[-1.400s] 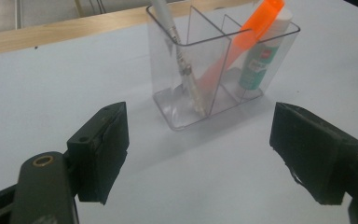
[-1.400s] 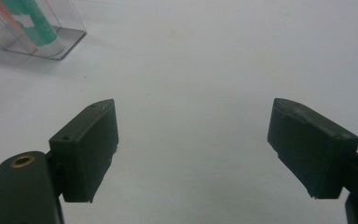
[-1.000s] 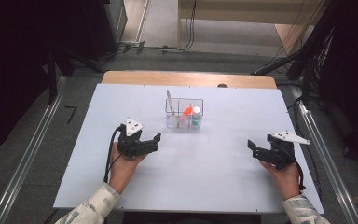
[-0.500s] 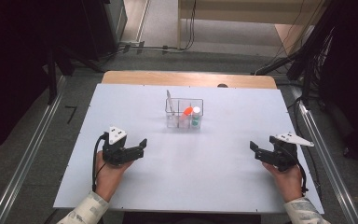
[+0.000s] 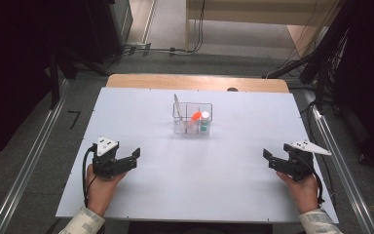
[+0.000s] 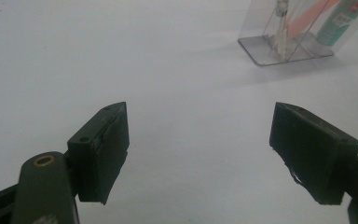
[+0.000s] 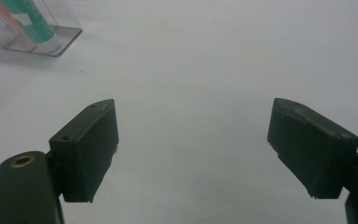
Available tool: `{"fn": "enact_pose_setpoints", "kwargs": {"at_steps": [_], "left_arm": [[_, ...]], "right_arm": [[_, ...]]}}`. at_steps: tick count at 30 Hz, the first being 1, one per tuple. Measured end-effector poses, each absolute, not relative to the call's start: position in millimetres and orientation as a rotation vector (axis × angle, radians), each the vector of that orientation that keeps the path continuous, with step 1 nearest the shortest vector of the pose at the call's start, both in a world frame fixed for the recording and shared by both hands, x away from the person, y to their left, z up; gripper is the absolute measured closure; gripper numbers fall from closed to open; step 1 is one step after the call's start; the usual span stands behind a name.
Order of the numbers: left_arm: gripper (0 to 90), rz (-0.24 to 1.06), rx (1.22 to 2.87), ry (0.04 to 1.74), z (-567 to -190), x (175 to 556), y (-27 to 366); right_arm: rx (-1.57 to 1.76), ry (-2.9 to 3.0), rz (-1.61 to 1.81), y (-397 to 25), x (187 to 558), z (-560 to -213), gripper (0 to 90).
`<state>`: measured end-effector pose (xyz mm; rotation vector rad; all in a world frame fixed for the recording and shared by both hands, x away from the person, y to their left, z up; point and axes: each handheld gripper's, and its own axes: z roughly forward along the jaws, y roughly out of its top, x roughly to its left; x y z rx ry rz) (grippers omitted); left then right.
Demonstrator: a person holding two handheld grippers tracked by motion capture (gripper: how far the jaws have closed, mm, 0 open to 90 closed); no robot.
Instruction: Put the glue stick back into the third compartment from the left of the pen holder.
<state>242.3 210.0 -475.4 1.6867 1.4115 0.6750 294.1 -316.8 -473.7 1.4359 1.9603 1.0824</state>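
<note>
left claw (image 5: 134, 157) lower left, jaws wide, empty | right claw (image 5: 269, 158) lower right, wide, empty | clear plastic organiser box (image 5: 193, 118) upper centre of white desk (image 5: 199, 190), well apart – likely readied to reach

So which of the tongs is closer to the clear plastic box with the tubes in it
Left. The left tongs sit nearer, toward the person and to the left of the clear box; the right tongs are farther off to its right, both open.

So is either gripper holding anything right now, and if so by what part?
Nothing is held. The left gripper and right gripper both have their jaws wide apart over bare table, well short of the clear holder.
</note>
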Motion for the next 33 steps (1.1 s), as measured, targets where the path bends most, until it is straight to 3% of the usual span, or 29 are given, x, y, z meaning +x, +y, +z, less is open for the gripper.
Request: {"fn": "enact_pose_setpoints", "kwargs": {"at_steps": [33], "left_arm": [[20.5, 0.764, 1.706, 1.468, -482.7, 231.5, 234.3]], "right_arm": [[1.460, 1.923, 1.062, -334.9, 278.3, -472.7, 15.0]]}}
